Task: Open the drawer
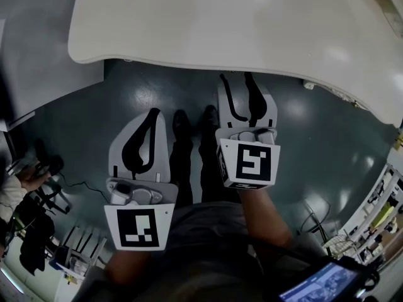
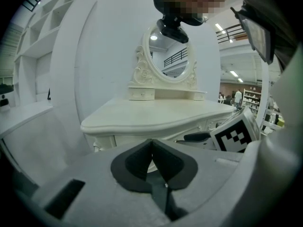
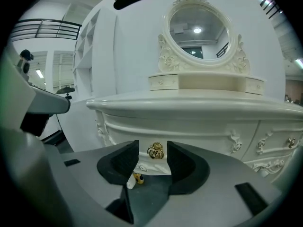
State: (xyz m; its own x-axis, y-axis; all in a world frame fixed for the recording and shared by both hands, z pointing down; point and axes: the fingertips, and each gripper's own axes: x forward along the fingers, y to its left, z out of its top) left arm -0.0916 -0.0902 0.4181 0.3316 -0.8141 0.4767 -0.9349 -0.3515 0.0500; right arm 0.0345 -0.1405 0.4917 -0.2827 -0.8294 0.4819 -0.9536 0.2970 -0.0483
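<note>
**Asker:** What takes up most of the scene?

**Describer:** A broad cream-white surface (image 1: 220, 24) with a curved, moulded edge, standing on a dark teal floor (image 1: 315, 143). In the head view it spans the whole top of the picture. An oval mirror (image 3: 199, 30) in an ornate carved frame rises at its back (two little box compartments sit at the mirror's foot).

**Asker:** And where is the drawer?

**Describer:** The drawer (image 3: 189, 129) sits just under the surface's edge, in the carved white front. It is closed and lies flush with the panels beside it. More drawer fronts with scrolled trim run off to the right.

**Asker:** What about the tools?

**Describer:** The person holds one in each hand, both pointing toward the surface and tilted somewhat downward. The right tool (image 3: 153, 146) is the further forward of the two, with its tips near the surface's edge in the head view. Its jaws stand wide apart. The left tool (image 2: 152, 144) is lower in the head view, nearer the person's body. Its dark jaws are pressed together with nothing between them. The right tool's marker cube (image 2: 234, 134) shows off to its right.

**Asker:** Is anything in the right tool's gap?

**Describer:** The drawer's small gold handle (image 3: 155, 151) shows there, framed between the two pads. There is clear space on each side, and neither pad touches it. Below it, on the floor, lies a tiny yellow-and-white object (image 3: 136, 178), too small to identify.
</note>
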